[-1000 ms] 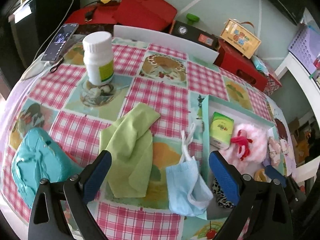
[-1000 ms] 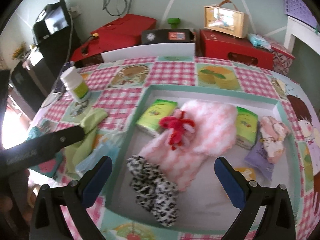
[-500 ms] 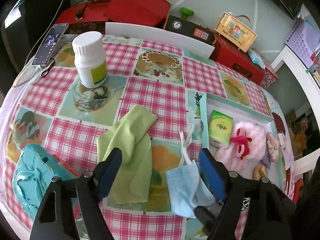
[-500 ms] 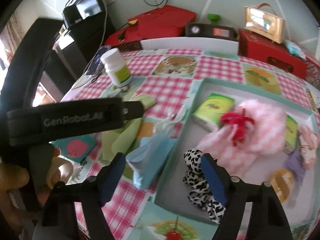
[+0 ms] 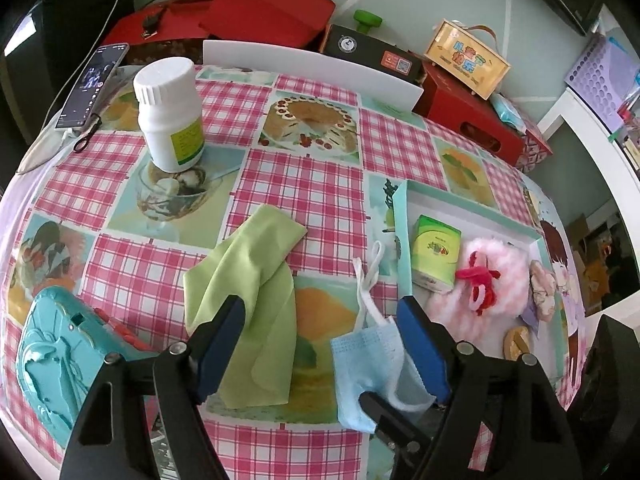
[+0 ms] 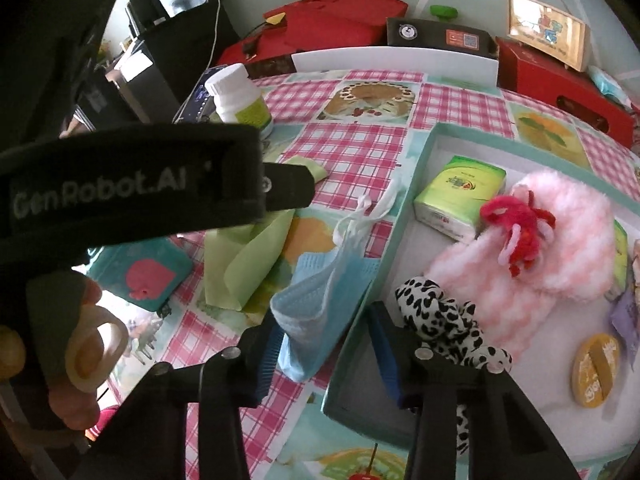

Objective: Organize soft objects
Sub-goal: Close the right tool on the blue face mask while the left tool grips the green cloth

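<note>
Pale blue pleated fabric makes up the face mask (image 6: 320, 300), which lies crumpled on the bench (image 5: 304, 184) with its white ear loops (image 5: 370, 276) trailing away, its edge against the outer wall of the teal tray (image 6: 384, 264). The right hand-held gripper (image 6: 324, 356) is closing, its blue pads on either side of the mask's near corner and the tray wall; whether they already press on the cloth cannot be told. The left hand-held gripper (image 5: 320, 344) hangs with its jaws spread, one finger above the limp, smooth green cloth (image 5: 248, 300) just left of the mask, the other above the mask's tray-side edge, gripping nothing. Inside the tray lie a fluffy pink and white sock-like piece (image 6: 552, 248) with a red yarn bow (image 6: 516, 228), a black-spotted white fabric band (image 6: 444, 316), a green tissue pack (image 6: 456, 196) and a round yellow disc (image 6: 596, 376). Farther out on the pink checked bench cover stand a white plastic bottle (image 5: 170, 112) with a ribbed cap, and a teal embossed case (image 5: 52, 368) at the near left edge. A phone (image 5: 92, 84) lies at the far left, and red boxes (image 5: 256, 8) sit beyond the bench. In the right wrist view a person's hand (image 6: 76, 352) grips the left tool's black handle.
</note>
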Motion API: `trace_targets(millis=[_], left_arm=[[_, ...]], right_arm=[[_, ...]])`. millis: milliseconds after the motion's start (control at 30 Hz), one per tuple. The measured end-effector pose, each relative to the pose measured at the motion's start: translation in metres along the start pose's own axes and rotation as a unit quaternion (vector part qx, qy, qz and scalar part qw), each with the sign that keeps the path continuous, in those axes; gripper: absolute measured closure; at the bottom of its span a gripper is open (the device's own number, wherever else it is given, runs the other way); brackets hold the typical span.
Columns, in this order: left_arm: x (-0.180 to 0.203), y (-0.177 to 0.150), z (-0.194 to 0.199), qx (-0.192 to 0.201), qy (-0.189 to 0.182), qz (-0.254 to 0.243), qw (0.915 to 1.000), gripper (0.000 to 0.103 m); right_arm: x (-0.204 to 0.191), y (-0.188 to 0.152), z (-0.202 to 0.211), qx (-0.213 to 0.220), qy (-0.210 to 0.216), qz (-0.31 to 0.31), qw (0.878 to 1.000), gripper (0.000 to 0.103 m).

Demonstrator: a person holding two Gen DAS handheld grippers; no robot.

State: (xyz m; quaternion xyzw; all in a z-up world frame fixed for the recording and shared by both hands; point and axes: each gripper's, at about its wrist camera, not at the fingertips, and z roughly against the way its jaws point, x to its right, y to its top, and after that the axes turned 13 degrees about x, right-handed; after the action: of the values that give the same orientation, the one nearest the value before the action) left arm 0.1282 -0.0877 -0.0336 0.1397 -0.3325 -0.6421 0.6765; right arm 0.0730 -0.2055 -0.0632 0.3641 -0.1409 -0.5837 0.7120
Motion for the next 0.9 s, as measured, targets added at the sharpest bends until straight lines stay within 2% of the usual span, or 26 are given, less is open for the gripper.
trace_targets(millis=[133,300,900], left_arm=[[0.0,-0.001,-0.003,-0.004,-0.002,0.001,1.0,0.024],[0.0,-0.001,-0.004,-0.007,-0.001,-0.002,1.0,0.024],[0.0,-0.001,-0.01,-0.007,0.008,-0.002,0.9999,0.024]], right_arm=[[0.005,0.002,0.002,0.004,-0.003,-0.008,1.0,0.07],[0.007,0.006,0.009,0.018,-0.001,-0.013,1.0,0.077],[0.033,0.015,0.039,0.071,-0.008,-0.052,0.996,0.08]])
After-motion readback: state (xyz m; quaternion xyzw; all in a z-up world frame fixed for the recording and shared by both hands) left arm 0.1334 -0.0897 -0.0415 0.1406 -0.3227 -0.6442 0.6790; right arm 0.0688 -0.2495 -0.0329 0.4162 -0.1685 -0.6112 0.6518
